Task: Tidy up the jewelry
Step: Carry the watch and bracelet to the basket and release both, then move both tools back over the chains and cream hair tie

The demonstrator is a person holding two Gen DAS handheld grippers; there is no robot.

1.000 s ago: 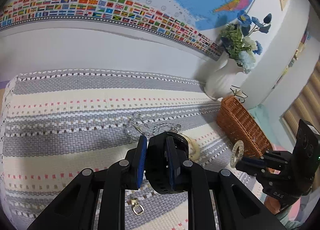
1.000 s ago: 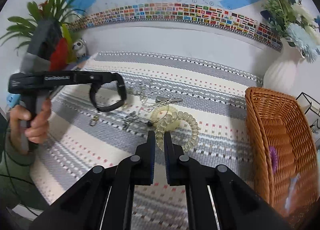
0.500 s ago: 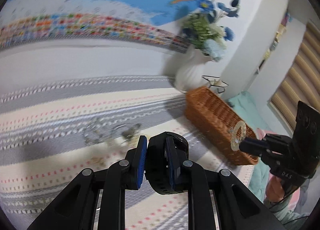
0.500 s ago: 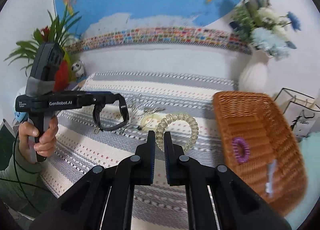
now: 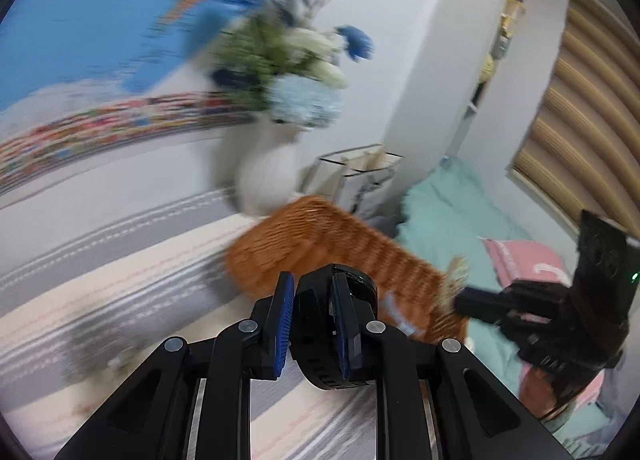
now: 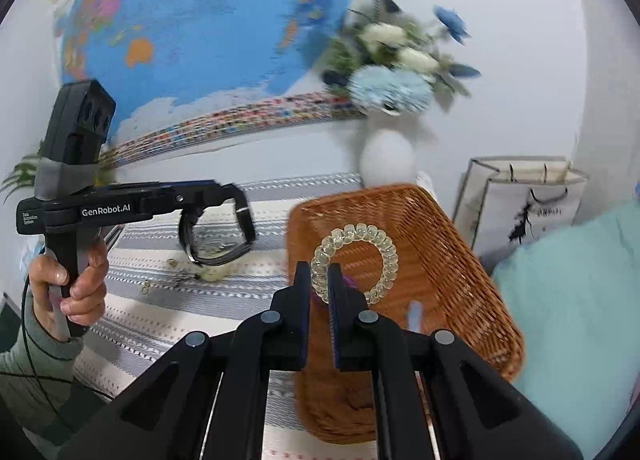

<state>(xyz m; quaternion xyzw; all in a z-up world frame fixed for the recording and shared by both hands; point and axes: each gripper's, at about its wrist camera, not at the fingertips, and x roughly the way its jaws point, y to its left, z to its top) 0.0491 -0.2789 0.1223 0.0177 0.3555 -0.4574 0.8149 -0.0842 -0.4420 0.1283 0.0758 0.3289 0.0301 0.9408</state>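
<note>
Left wrist view is motion-smeared: the wall map, flag strip, flowers and white vase are streaks with no detail. The wicker basket is blurred, and its near wall is hidden behind the left tool and the black band it clamps; the band's type is unclear. The pale ring at the right tool's tip is a smudge. Small items on the striped bench are unreadable blobs.

Right wrist view: the loose pieces behind the band are too small to tell. The purple item in the basket is mostly hidden behind the tool. The person's sleeve is cut off at the left edge.
</note>
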